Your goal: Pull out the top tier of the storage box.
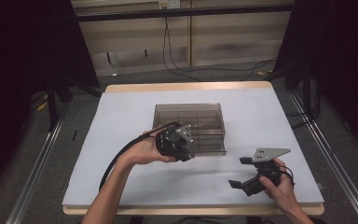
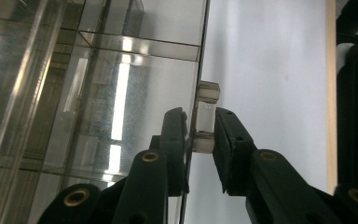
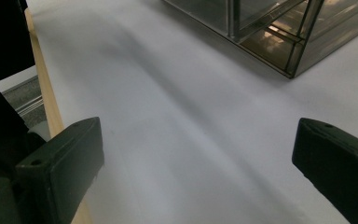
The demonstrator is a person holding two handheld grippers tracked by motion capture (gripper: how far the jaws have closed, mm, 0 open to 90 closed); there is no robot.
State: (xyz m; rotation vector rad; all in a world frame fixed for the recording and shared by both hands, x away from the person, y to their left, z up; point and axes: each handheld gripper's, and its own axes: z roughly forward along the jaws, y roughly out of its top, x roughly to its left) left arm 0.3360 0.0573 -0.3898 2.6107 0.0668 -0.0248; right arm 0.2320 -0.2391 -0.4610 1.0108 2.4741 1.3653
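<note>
A smoky transparent box point(image 1: 200, 119) with inner dividers stands in the middle of the white mat. My left gripper point(image 1: 184, 154) is at the box's near left corner. In the left gripper view it point(image 2: 200, 122) is shut on a small clear latch point(image 2: 207, 114) on the edge of the box's wall point(image 2: 98, 93), one jaw inside the panel and one outside. My right gripper point(image 1: 239, 171) hovers low over the mat near the front right, apart from the box. Its jaws point(image 3: 198, 149) stand wide open with nothing between them, and a corner of the box point(image 3: 279, 42) lies ahead.
The white mat point(image 1: 121, 121) covers a wooden table whose edge point(image 1: 186, 87) shows at the back. Black stands point(image 1: 51, 98) and dark curtains flank both sides. Cables point(image 1: 200, 70) lie on the floor behind. Bare mat surrounds the box on all sides.
</note>
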